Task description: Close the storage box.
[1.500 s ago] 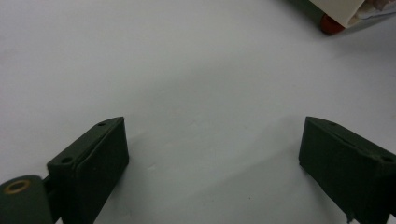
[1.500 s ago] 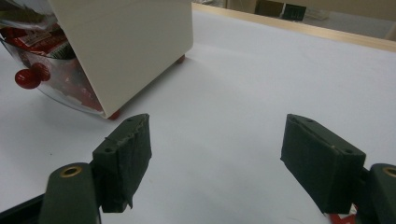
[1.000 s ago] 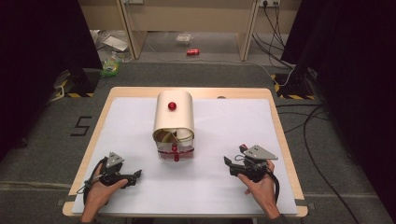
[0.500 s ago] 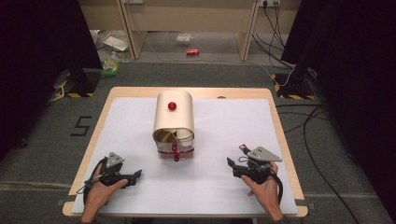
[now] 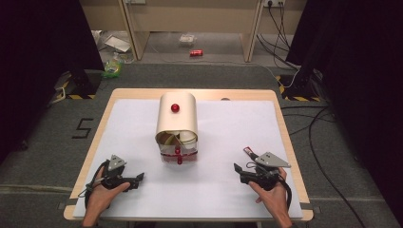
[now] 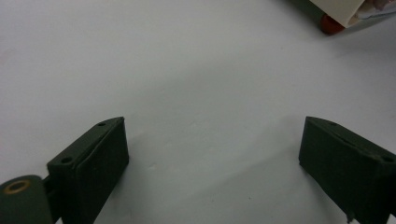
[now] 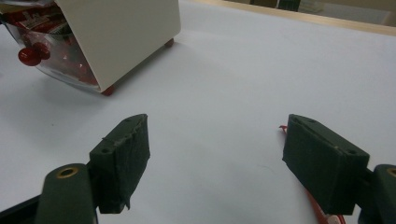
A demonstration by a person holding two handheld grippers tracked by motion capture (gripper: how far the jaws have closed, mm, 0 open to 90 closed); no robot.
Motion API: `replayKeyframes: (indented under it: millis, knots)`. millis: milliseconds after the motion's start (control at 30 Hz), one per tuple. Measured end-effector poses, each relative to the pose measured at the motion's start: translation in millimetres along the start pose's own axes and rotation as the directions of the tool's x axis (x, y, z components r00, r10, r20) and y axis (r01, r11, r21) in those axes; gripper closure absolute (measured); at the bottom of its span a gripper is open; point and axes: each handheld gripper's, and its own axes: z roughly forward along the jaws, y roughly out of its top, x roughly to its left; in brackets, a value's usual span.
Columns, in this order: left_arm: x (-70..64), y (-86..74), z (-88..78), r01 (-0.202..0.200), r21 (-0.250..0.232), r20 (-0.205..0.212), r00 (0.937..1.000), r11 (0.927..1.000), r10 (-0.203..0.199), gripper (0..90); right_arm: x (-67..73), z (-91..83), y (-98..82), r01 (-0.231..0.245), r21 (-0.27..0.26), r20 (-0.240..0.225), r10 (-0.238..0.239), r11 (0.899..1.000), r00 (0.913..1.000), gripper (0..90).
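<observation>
Right now I am resting both tools low on the white table cover (image 5: 228,142), with the left gripper (image 5: 139,178) at the lower left of the high view and the right gripper (image 5: 236,168) at the lower right, each with jaws spread wide and holding nothing. The cream bread box (image 5: 177,118) is sitting at centre, its clear front door (image 5: 179,153) looking partly open. I am judging nothing handled yet; reaching and gripping remain.

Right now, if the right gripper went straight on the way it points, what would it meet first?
Probably nothing close. The right gripper, jaws open, points over the bare white sheet; the cream box with red knob sits left of that line. Depth is unclear, so the far table edge may come first.
</observation>
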Motion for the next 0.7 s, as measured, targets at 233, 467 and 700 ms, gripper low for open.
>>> replayKeyframes:
  millis: [233, 467, 700]
  knots:
    - [0.0, 0.0, 0.0, 0.0, 0.0, 0.0, 1.0, 1.0, 0.0, 7.5, -3.7, -7.0, -4.8, -0.009, 0.006, 0.007, 0.008, 1.0, 0.9999, 21.6]
    - [0.0, 0.0, 0.0, 0.0, 0.0, 0.0, 1.0, 1.0, 0.0, 7.4, -6.6, -12.4, -10.2, -0.011, 0.013, 0.02, 0.011, 1.0, 0.9997, 19.5]
    - [-0.1, 0.0, 0.0, 0.0, 0.0, 0.0, 1.0, 1.0, 0.0, 7.5, -9.3, -17.2, -14.1, -0.002, 0.015, 0.031, 0.001, 1.0, 0.9995, 18.5]
